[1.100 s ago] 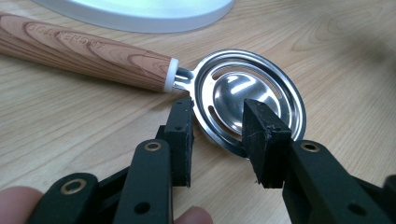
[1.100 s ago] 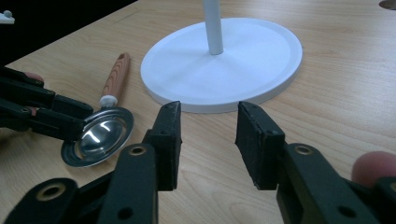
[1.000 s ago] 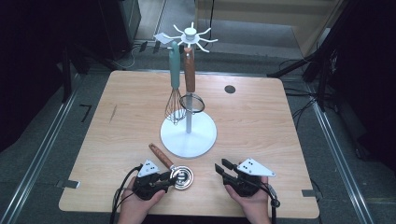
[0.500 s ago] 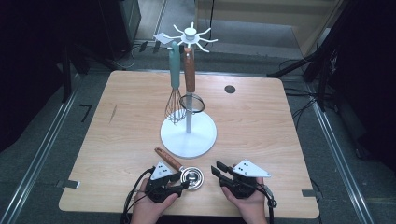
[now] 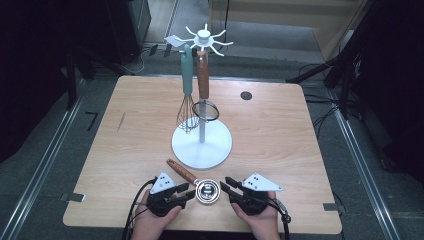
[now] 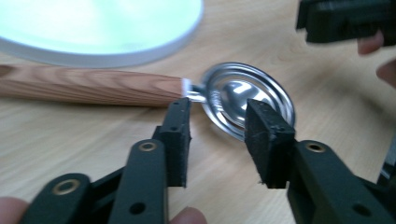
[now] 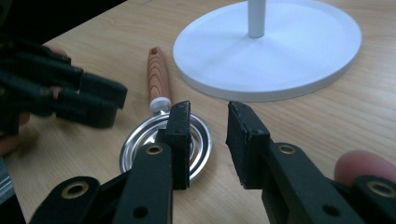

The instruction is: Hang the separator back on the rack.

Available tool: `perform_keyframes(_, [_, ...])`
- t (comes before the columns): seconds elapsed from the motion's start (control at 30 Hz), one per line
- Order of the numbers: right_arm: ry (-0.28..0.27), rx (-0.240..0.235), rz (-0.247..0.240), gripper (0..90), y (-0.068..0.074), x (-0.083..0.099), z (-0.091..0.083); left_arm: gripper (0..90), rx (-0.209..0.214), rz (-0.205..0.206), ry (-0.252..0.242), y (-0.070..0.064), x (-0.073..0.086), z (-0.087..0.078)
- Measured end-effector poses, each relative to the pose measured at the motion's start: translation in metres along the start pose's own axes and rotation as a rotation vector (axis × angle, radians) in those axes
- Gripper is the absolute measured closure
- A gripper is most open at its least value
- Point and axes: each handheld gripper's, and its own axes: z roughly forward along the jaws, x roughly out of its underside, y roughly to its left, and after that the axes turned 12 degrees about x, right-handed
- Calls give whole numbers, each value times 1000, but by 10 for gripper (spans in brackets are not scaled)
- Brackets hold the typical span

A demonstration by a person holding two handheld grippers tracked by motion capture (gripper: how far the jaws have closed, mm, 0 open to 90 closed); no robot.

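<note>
Your left gripper (image 5: 186,192) has slid right toward the wood-handled metal ladle (image 5: 206,191); both it and your right gripper (image 5: 226,184) flank the bowl, jaws parted, gripping nothing.

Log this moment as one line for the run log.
left gripper: open, at ladle bowl | right gripper: open, beside bowl | ladle: flat on table, wooden handle toward stand | nothing gripped
</note>
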Motion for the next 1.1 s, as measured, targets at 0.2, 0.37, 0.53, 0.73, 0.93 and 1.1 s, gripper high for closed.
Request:
perform_keyframes(0.2, [29, -20, -28, 733, 12, 4, 10, 788, -52, -39, -27, 26, -1, -18])
perform_keyframes(0.37, [50, -42, -47, 755, 22, 5, 21, 857, -102, -85, -53, 44, -2, -29])
perform_keyframes(0.53, [91, -46, -82, 780, 32, 4, 35, 900, -136, -96, -52, 53, -2, -32])
perform_keyframes(0.73, [149, -57, -107, 806, 38, 7, 42, 900, -152, -106, -51, 59, -2, -32])
perform_keyframes(0.93, [190, -47, -92, 806, 34, 8, 43, 900, -163, -105, -49, 60, -2, -33])
perform_keyframes(1.1, [188, -40, -105, 804, 32, 9, 40, 900, -178, -108, -51, 60, -1, -33])
